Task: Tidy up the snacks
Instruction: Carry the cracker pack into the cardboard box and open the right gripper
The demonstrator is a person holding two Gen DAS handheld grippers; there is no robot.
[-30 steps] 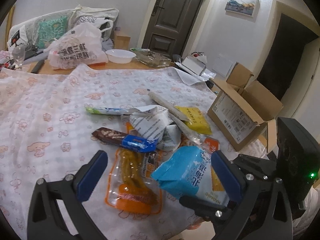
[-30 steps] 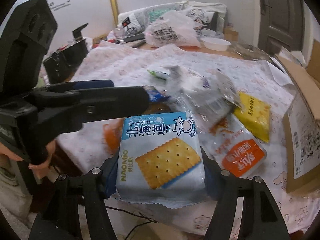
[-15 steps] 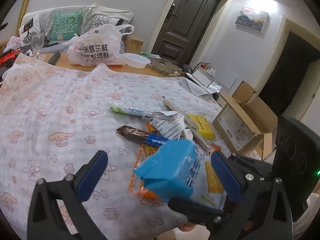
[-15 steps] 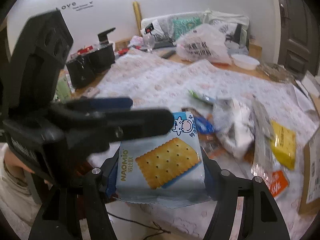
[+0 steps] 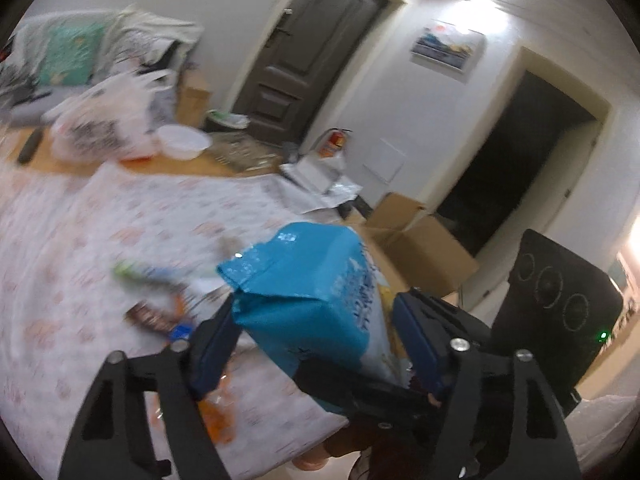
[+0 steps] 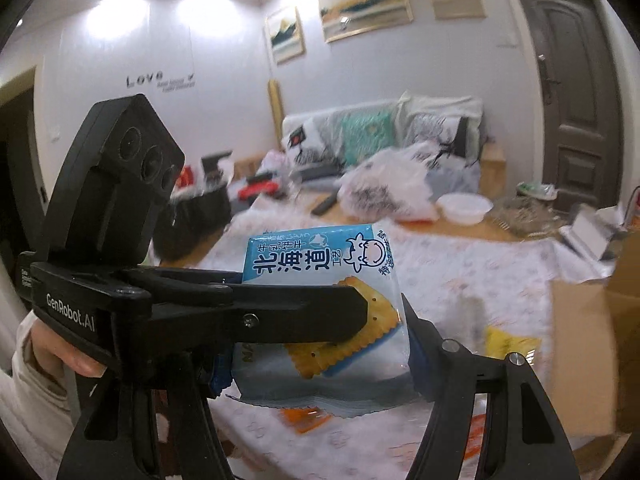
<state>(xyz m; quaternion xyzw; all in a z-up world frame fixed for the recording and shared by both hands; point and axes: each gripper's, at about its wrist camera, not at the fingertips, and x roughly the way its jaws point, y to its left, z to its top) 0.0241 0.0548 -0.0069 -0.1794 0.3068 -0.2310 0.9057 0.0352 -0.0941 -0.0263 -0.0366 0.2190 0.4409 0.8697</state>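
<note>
Blue plastic cracker pack is clamped in right tool, left tool closing around it; mid-handoff, next carry toward cardboard box at 2 o'clock.

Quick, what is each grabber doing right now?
Left gripper: closed around the blue cracker pack.
Right gripper: also shut on the same pack.

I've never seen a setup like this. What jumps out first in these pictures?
A blue cracker pack held up in the middle, with the right gripper shut on its sides and the left gripper closing around it too. Behind it lies a cloth-covered table strewn with snacks, a cardboard box at its right edge.
</note>
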